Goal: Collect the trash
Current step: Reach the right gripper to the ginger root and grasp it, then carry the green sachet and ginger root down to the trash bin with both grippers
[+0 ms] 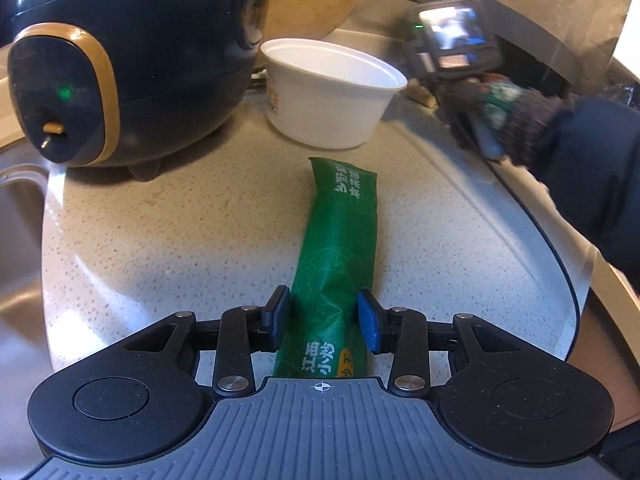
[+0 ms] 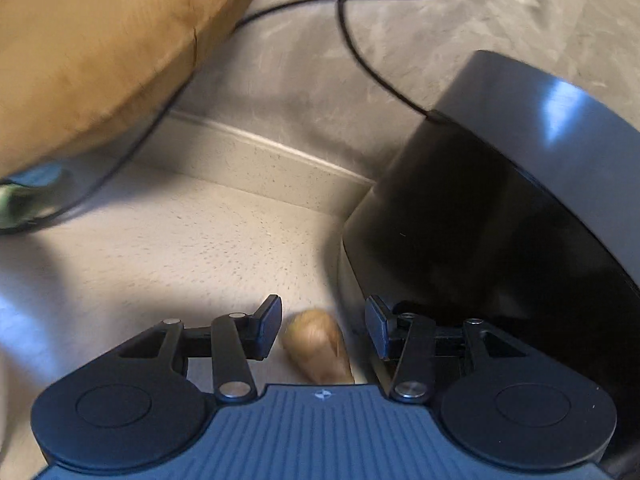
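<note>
A long green snack wrapper [image 1: 340,240] lies on the speckled countertop [image 1: 180,220], running away from me. My left gripper [image 1: 325,320] straddles its near end, blue pads on either side, touching or nearly so. A white paper bowl [image 1: 332,92] stands beyond it. My right gripper [image 2: 324,326] is open, low over the counter, with a small tan piece of peel or shell [image 2: 318,346] between its fingers. The right gripper also shows in the left wrist view [image 1: 460,52], held by a gloved hand at the far right.
A dark rice cooker [image 1: 132,60] stands at the back left, a steel sink [image 1: 16,280] at the left. A round wooden board [image 2: 92,52] leans on the wall. A black appliance [image 2: 500,220] with a cable [image 2: 360,56] stands close on the right.
</note>
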`<act>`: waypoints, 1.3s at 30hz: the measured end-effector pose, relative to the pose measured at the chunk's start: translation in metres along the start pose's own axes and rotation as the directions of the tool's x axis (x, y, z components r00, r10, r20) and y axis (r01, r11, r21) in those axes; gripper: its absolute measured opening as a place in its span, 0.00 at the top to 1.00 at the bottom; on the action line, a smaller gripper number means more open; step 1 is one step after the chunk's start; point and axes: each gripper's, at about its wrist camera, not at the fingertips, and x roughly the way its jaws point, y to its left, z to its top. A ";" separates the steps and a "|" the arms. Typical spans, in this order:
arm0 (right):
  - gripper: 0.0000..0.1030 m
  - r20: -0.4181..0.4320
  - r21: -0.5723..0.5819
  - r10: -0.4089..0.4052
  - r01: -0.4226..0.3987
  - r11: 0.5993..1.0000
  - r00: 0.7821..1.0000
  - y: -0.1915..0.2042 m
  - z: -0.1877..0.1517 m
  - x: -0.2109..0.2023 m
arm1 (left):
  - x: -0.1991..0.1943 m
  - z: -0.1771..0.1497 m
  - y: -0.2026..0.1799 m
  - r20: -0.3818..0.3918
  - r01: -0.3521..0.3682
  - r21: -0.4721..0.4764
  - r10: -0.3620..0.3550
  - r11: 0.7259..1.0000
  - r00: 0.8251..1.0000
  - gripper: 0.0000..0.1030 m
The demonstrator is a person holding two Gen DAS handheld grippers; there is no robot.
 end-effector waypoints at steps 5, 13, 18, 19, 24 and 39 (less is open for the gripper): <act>0.65 -0.083 0.010 0.025 -0.025 1.000 0.996 -0.006 0.001 0.018 | -0.003 -0.002 0.002 0.001 0.011 -0.002 -0.011 1.000 1.000 0.59; 0.63 0.022 0.213 0.364 -0.360 0.909 0.931 -0.070 -0.056 -0.100 | -0.002 0.000 0.005 0.004 0.018 -0.037 -0.018 0.999 1.000 0.59; 0.26 0.082 0.276 0.325 -0.334 0.901 0.942 -0.090 -0.105 -0.140 | 0.004 0.005 0.000 0.004 0.017 -0.057 -0.017 0.998 1.000 0.59; 0.26 0.071 0.293 0.326 -0.332 0.896 0.943 -0.090 -0.113 -0.141 | 0.005 0.006 -0.002 0.002 0.015 -0.052 -0.015 0.999 1.000 0.59; 0.26 0.071 0.400 0.354 -0.352 0.847 0.933 -0.093 -0.127 -0.136 | 0.009 0.008 -0.013 0.000 -0.005 -0.007 0.005 1.000 1.000 0.59; 0.65 -0.013 0.344 0.418 -0.388 0.855 0.908 -0.061 -0.099 -0.146 | 0.008 0.004 -0.021 -0.002 -0.012 0.087 0.012 0.996 1.000 0.59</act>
